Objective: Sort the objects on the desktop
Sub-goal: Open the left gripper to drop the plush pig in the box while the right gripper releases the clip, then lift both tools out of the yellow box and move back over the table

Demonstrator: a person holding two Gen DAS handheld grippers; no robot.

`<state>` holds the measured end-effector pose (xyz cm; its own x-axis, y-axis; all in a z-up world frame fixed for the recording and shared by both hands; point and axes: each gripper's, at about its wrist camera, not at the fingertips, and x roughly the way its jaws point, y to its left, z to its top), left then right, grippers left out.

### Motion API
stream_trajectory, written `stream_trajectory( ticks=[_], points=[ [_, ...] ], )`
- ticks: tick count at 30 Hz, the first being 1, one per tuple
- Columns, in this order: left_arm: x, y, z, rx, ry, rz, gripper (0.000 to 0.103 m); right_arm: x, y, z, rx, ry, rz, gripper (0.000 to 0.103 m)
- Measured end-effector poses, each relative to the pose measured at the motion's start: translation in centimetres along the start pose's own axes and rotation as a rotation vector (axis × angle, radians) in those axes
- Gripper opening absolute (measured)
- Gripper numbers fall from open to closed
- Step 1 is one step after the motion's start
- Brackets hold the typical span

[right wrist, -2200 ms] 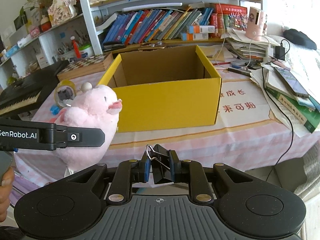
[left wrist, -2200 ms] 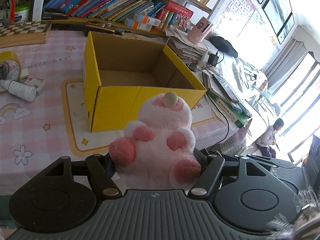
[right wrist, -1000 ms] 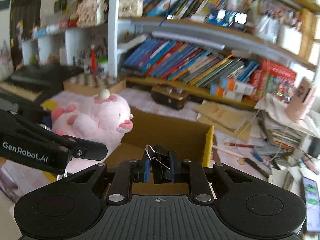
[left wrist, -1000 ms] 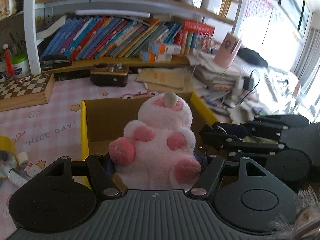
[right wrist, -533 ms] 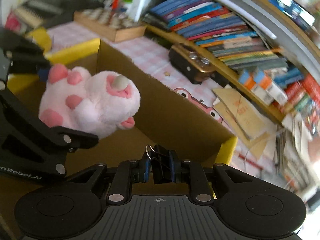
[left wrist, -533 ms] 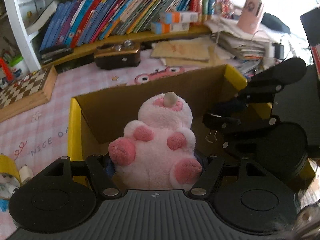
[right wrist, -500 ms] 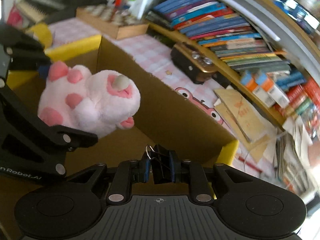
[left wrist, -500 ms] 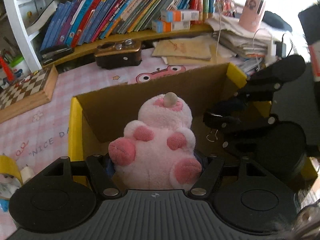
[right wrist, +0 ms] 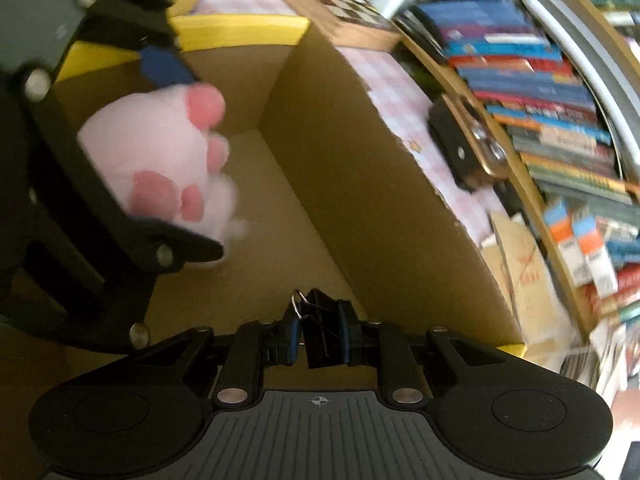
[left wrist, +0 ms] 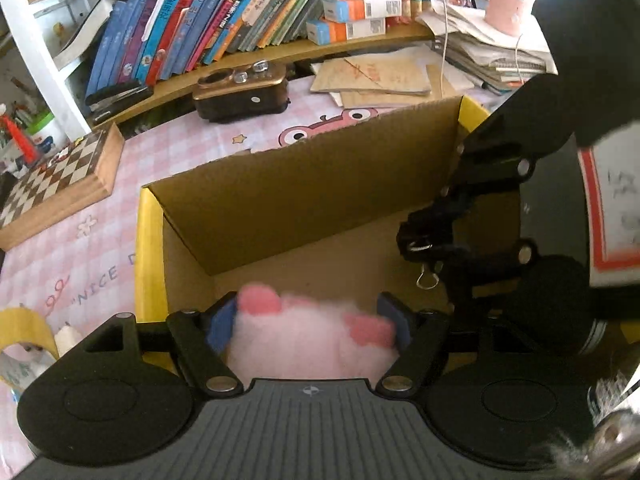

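Observation:
A pink plush toy (left wrist: 308, 336) sits blurred low between the blue pads of my left gripper (left wrist: 308, 316), whose jaws are opening; it has slid down and the pads no longer clamp it. It hangs inside the yellow cardboard box (left wrist: 150, 248), above the brown floor. The right wrist view shows the plush (right wrist: 160, 160) between the left gripper's fingers (right wrist: 172, 248) near the box's corner (right wrist: 240, 28). My right gripper (right wrist: 318, 332) is shut on a black binder clip (right wrist: 320, 336) and also reaches into the box, to the right of the plush (left wrist: 424, 240).
A chessboard (left wrist: 60, 184) lies left of the box on the pink checked cloth. Behind the box stand a brown radio-like device (left wrist: 240, 92), loose papers (left wrist: 380, 76) and a shelf of books (left wrist: 240, 12). A yellow tape roll (left wrist: 24, 328) lies at the near left.
Both grippers dropped into the box. The plush, held high between the left pads before, has slipped down between them. The right gripper rolled, still holding the clip.

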<state>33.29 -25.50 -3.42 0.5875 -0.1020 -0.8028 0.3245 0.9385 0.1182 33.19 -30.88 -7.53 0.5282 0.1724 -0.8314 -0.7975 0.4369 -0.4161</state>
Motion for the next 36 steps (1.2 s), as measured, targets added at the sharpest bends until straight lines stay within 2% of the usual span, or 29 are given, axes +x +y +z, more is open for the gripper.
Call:
stream_trajectory(
  ticks=[6, 7, 11, 12, 22, 27, 32, 36],
  points=[
    [-0.1, -0.1, -0.3, 0.004, 0.002, -0.003, 0.075, 0.0, 0.3, 0.4, 0.006, 0.009, -0.023, 0.022],
    [-0.1, -0.1, -0.3, -0.002, -0.002, -0.005, 0.078, 0.0, 0.2, 0.4, 0.01, 0.002, -0.032, 0.023],
    [-1.5, 0.5, -0.8, -0.031, -0.058, -0.012, 0.088, -1.1, -0.6, 0.0, 0.084, -0.042, -0.042, 0.048],
    [-2.0, 0.7, -0.9, -0.04, -0.075, -0.018, 0.09, -1.5, -0.9, -0.1, 0.115, -0.059, -0.035, 0.051],
    [-8.4, 2.3, -2.1, -0.122, -0.281, -0.015, 0.095, -8.1, -3.6, -1.6, 0.483, -0.236, -0.079, 0.052],
    [-11.6, 3.0, -3.3, -0.155, -0.369, -0.009, 0.1, -11.5, -2.9, -3.1, 0.638, -0.31, -0.111, 0.052],
    [-14.1, 3.9, -5.1, -0.193, -0.426, -0.014, 0.102, -14.7, -1.6, -4.7, 0.783, -0.386, -0.155, 0.06],
    [-15.9, 5.0, -6.8, -0.239, -0.463, 0.002, 0.103, -16.7, -0.7, -5.8, 0.891, -0.428, -0.19, 0.06]
  ],
)
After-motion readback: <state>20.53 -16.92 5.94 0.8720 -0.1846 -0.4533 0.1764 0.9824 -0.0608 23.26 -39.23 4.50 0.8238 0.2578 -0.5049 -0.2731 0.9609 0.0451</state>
